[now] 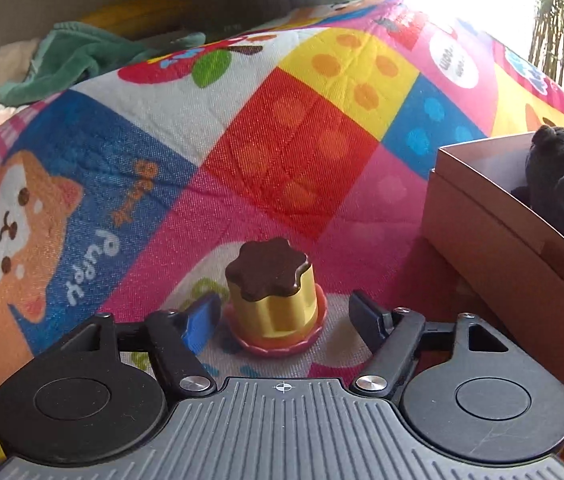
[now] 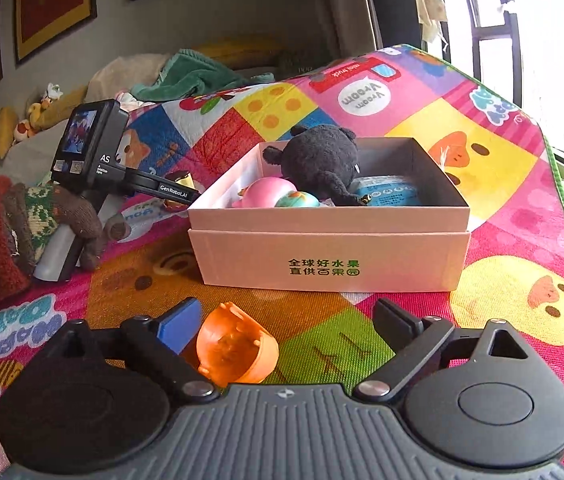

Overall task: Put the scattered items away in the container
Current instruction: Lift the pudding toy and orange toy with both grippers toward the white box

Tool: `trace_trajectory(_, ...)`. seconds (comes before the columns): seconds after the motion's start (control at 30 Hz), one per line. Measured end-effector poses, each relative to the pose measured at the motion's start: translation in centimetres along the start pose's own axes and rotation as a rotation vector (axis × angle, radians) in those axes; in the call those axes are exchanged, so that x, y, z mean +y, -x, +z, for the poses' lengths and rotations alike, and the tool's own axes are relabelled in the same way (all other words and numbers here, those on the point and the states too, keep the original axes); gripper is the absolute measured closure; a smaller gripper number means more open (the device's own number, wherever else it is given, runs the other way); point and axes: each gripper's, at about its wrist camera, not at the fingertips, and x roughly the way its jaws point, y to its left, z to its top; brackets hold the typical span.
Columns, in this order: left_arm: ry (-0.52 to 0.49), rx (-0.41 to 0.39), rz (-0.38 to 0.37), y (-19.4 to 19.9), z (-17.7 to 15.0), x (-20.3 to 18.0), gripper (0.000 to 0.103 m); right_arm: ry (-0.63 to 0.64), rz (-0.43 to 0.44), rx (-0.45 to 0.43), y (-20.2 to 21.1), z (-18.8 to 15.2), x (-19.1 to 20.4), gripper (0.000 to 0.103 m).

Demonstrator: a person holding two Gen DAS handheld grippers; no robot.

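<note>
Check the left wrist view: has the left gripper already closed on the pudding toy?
No. The left gripper is open, with the pudding toy standing on the mat between its fingers and a gap showing on each side.

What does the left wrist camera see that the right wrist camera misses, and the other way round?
Only the left wrist view shows the puppy print on the mat and the pudding toy's brown top, between the open left tool.

Only the right wrist view shows the orange capsule half by the open right tool, the pink ball in the box, and the box's green lettering.

Both show the cardboard box and the black plush inside it.
</note>
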Motion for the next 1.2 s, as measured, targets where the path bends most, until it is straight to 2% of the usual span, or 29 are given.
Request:
trace_trajectory(0.03, 0.001, 0.0, -0.001, -0.1, 0.1, 0.0, 0.028, -0.01, 0.001, 0.007, -0.1, 0.0, -0.1, 0.009)
trace_trajectory(0.1, 0.003, -0.002, -0.007, 0.0, 0.1, -0.1, 0.042, -0.028, -0.003, 0.02, -0.4, 0.1, -0.3, 0.008)
trace_trajectory(0.27, -0.015, 0.0, -0.057, 2.0, -0.6, -0.7, 0.042, -0.081, -0.012, 0.032, -0.8, 0.0, -1.2, 0.005)
trace_trajectory(0.47, -0.047, -0.027, -0.183, 8.8, -3.7, -2.6, 0.042, -0.122, -0.02, 0.023, -0.6, 0.0, -1.7, 0.004)
trace_trajectory(0.63, -0.062, -0.043, -0.29, 15.1, -7.0, -5.0, 0.042, -0.062, -0.036, 0.007, -0.1, 0.0, -0.7, 0.004)
trace_trajectory(0.73, -0.065, -0.044, -0.343, 17.7, -8.9, -6.4, 0.042, 0.029, 0.012, 0.056, -0.1, 0.0, 1.1, 0.004)
trace_trajectory(0.8, -0.07, -0.047, -0.357, 18.9, -10.0, -7.1, 0.042, 0.091, 0.037, 0.079, -0.2, -0.3, 2.4, 0.004)
trace_trajectory(0.9, -0.055, -0.045, -0.358, 19.6, -10.9, -7.3, 0.042, 0.168, 0.024, 0.079, -0.3, -0.4, 3.9, 0.004)
trace_trajectory(1.07, -0.019, -0.04, -0.354, 20.0, -11.7, -6.8, 0.042, 0.181, -0.006, 0.109, -1.3, 0.0, 4.2, 0.014)
trace_trajectory(1.2, -0.014, -0.031, -0.348, 20.1, -12.1, -6.9, 0.041, 0.179, -0.02, 0.12, -1.3, -0.3, 4.0, 0.014)
